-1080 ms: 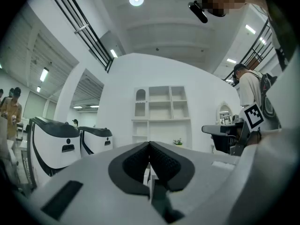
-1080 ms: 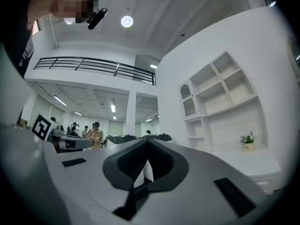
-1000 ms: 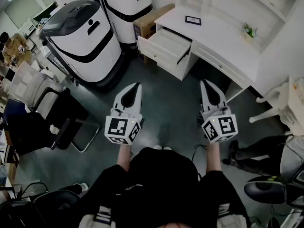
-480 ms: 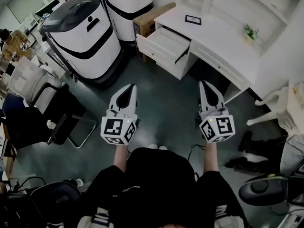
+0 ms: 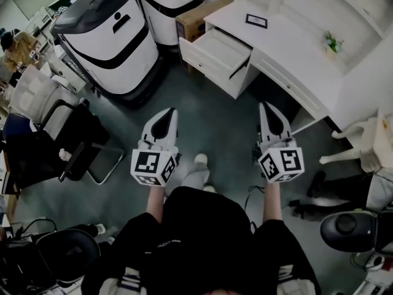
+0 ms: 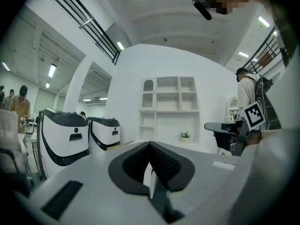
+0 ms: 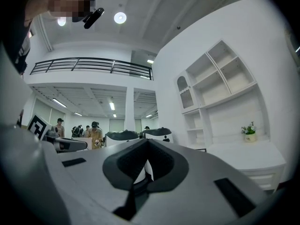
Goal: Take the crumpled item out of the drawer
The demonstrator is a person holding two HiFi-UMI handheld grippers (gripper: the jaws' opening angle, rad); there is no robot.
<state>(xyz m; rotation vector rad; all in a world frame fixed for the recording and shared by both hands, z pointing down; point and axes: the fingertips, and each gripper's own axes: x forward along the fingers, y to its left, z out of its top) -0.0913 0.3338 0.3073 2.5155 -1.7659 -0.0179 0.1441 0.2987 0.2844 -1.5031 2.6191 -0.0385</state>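
The open white drawer sticks out of the white desk at the top middle of the head view. Its inside looks pale, and I cannot make out a crumpled item in it from here. My left gripper and right gripper are held side by side over the grey floor, well short of the drawer. Both point toward the desk. In the left gripper view the left gripper has its dark pads together with nothing between them. The right gripper looks the same in its own view.
Two big white-and-black machines stand left of the drawer, with a cardboard box behind it. On the desk sit a small framed picture and a plant. A black chair is at the left, a white chair at the right.
The person has stepped toward the desk, with a foot now showing between the grippers. The left gripper has moved slightly left. Both grippers stay shut.
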